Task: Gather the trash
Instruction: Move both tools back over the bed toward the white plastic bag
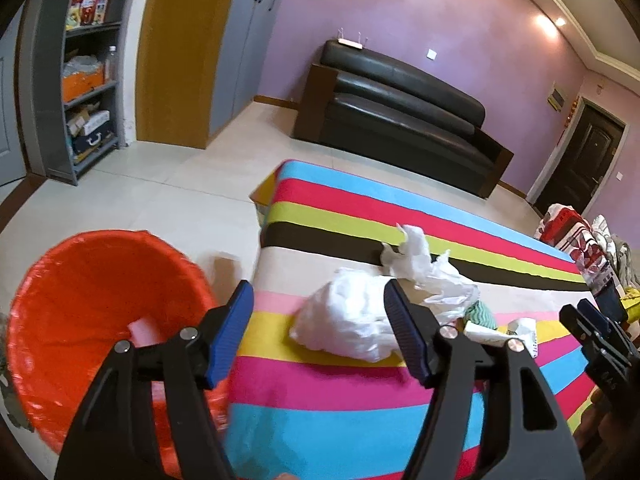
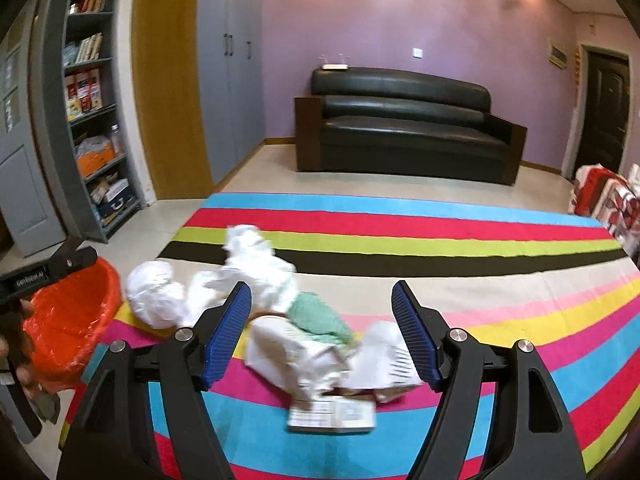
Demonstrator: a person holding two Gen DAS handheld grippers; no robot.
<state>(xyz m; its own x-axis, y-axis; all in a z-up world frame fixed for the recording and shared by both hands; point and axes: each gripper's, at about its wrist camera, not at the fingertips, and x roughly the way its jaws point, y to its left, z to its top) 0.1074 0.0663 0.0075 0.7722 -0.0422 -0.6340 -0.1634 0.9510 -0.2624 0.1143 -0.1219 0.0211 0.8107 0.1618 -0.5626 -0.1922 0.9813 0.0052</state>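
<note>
Left gripper (image 1: 318, 312) jaws spread, empty, over the striped tablecloth (image 1: 360, 412) edge, with the orange-lined trash bin (image 1: 80, 300) just left of it. Right gripper (image 2: 322, 316) also spread and empty, above crumpled paper (image 2: 300, 356) and a small flat box (image 2: 332, 416). Farther: white plastic bag (image 1: 348, 324), black sofa (image 2: 404, 124).

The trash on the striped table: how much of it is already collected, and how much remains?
Done: one pink piece lies in the orange bin. In hand: nothing; the left gripper and right gripper are both open and empty. Left: white crumpled bags, a green wrapper and a small box are on the table.
</note>
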